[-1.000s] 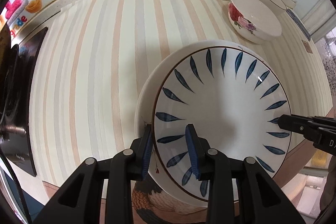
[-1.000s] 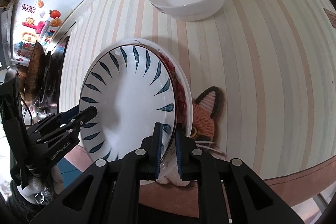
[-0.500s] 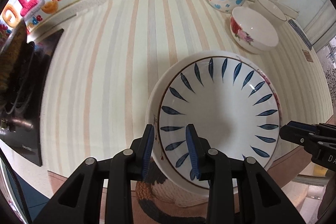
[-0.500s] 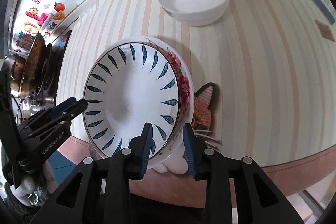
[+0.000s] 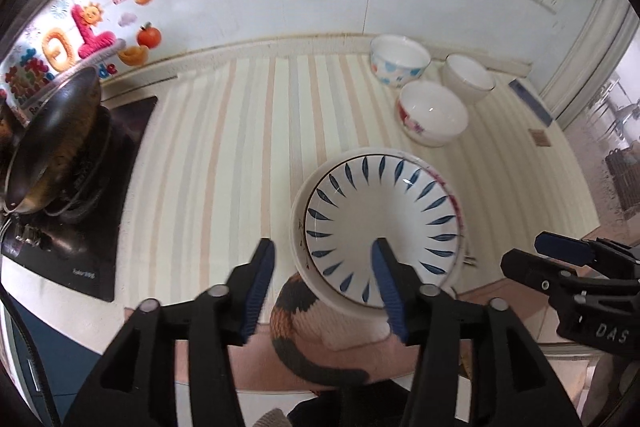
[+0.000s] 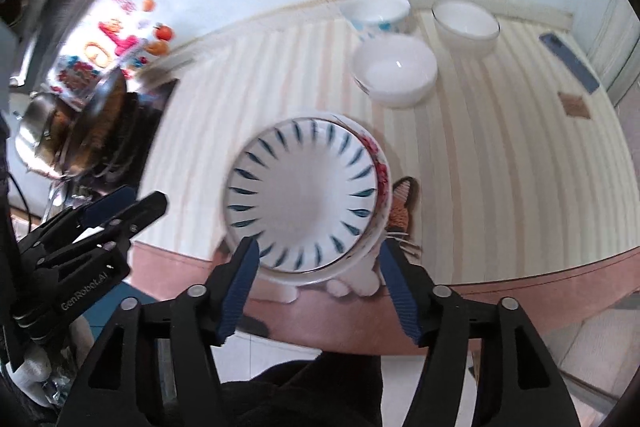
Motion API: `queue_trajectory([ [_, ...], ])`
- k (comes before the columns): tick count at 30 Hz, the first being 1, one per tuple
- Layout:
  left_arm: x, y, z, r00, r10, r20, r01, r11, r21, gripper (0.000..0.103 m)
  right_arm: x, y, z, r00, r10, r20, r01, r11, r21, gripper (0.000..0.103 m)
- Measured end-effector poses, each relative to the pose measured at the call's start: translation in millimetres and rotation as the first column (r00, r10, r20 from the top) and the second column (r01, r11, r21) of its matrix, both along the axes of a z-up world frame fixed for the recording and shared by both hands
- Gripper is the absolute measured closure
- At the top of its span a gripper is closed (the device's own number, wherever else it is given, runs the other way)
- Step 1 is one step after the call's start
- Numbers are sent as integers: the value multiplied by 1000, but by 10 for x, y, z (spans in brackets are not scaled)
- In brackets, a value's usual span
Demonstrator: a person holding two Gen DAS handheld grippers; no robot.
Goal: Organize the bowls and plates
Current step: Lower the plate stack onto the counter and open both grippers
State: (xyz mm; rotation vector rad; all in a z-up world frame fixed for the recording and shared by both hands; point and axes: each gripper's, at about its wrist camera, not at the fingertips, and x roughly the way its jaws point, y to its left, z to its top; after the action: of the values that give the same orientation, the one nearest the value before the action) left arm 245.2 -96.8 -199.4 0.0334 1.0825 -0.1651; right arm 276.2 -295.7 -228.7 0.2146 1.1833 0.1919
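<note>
A white plate with blue leaf marks [image 5: 382, 217] [image 6: 304, 195] lies nested on a larger plate with a red-flowered rim [image 5: 298, 227] [image 6: 380, 167]. Both rest on a cat-shaped mat [image 5: 296, 311] [image 6: 402, 203] at the counter's near edge. My left gripper [image 5: 322, 251] hangs open just short of the stack, holding nothing. My right gripper [image 6: 318, 251] is open too, its fingers straddling the stack's near rim from above. Each gripper shows in the other's view: the right gripper [image 5: 524, 251], the left gripper [image 6: 148, 198].
Three bowls stand at the back right: a blue-dotted bowl [image 5: 399, 61], a plain white bowl [image 5: 469, 77] and a red-flowered bowl [image 5: 432, 115]. A wok [image 5: 52, 147] sits on a black cooktop [image 5: 80, 247] at the left. The striped counter [image 5: 240, 147] meets the wall behind.
Both grippers have opened wide and drawn back and up from the plates. The blue-leaf plate, held before by the right gripper, now lies free on the flowered plate.
</note>
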Motion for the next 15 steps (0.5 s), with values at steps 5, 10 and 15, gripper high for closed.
queue_trajectory([
  [5,-328,28,332,998,20,55,-20,1000,-7,43,-354,74,438,996,16,88,-15,1000,-17,22],
  [10,-635,67,585,994,41,106,-40,999,-12,10,-708,91,730,990,16,142,-12,1000,-27,13],
  [15,-853,110,731,988,62,145,-60,998,-23,10,-1030,54,951,982,-1,191,6,1000,-22,11],
])
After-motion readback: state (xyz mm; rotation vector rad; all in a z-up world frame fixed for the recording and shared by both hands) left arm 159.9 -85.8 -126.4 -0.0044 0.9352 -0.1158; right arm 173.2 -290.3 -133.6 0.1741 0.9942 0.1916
